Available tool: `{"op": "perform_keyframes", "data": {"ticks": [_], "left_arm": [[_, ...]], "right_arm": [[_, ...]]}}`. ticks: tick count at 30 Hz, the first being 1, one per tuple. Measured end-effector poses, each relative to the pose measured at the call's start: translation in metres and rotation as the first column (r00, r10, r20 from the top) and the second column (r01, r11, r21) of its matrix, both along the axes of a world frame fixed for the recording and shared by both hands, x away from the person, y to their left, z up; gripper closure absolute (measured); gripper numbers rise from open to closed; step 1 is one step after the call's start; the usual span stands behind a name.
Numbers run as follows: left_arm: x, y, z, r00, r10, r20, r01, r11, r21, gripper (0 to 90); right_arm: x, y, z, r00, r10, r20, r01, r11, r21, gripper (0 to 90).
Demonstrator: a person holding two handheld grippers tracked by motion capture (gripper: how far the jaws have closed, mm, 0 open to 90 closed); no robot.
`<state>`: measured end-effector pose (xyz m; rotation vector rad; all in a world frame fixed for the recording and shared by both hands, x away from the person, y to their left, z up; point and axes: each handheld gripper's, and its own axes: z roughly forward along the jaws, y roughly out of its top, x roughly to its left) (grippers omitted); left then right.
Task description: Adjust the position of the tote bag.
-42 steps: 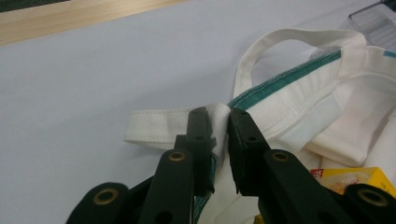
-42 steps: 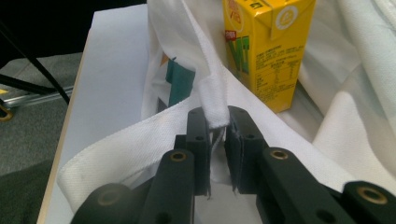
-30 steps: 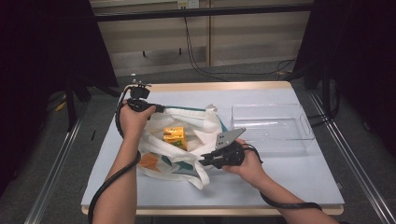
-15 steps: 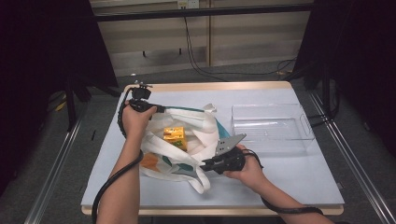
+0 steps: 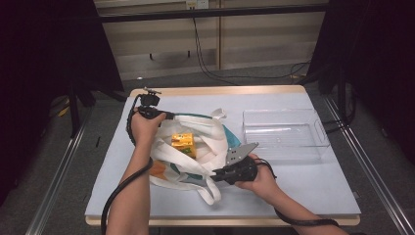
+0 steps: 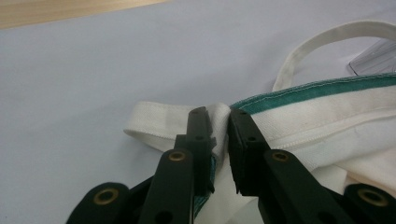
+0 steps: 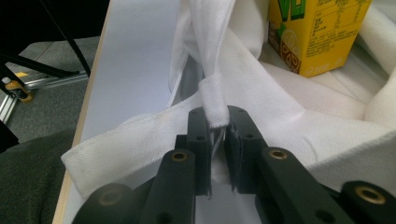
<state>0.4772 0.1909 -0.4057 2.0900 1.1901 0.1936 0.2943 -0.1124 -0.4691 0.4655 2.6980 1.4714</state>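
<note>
Left gripper (image 6: 218, 114) clamps the tote bag (image 5: 205, 147) at its far-left rim; right gripper (image 7: 217, 114) clamps its near edge

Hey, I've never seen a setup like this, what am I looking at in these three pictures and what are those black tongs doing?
No robot here: a person sits at a table and holds a hand-held two-jaw gripper in each hand. The high view comes from a fixed camera above, looking down; the forearms come in from the bottom. The other two pictures come from small cameras riding on the grippers, looking along their black jaws.

On the table lies a white cloth bag with a teal edge and, to its right, a clear plastic tray. A yellow drink carton sits in the bag's opening.

The left gripper is shut on the bag's rim at the far side, next to a handle. The right gripper is shut on a fold of the bag's white cloth at the near side. Together they seem to hold the bag open.
</note>
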Motion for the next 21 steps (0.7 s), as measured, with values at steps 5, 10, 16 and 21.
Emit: {"op": "perform_keyframes", "data": {"ticks": [5, 10, 16, 21], "left_arm": [[0.002, 0.000, -0.005, 1.0000, 0.004, -0.006, -0.004, 1.0000, -0.004, 79.6], [0.003, -0.001, -0.008, 1.0000, 0.004, -0.006, -0.004, 1.0000, -0.001, 79.6], [0.004, 0.000, -0.014, 0.9998, 0.003, -0.019, -0.003, 1.0000, 0.000, 79.6], [0.005, 0.001, -0.018, 0.9996, 0.011, -0.027, -0.011, 0.9999, -0.006, 79.6]], "right_arm": [[0.000, 0.000, -0.002, 1.0000, 0.004, -0.003, -0.004, 1.0000, -0.005, 80.2], [0.000, 0.000, -0.005, 1.0000, -0.002, -0.006, 0.002, 1.0000, -0.004, 80.2], [-0.001, 0.000, -0.006, 1.0000, -0.003, -0.006, 0.003, 1.0000, -0.007, 80.1], [-0.002, 0.000, -0.006, 1.0000, -0.005, -0.004, 0.005, 0.9999, -0.009, 80.1]]}}
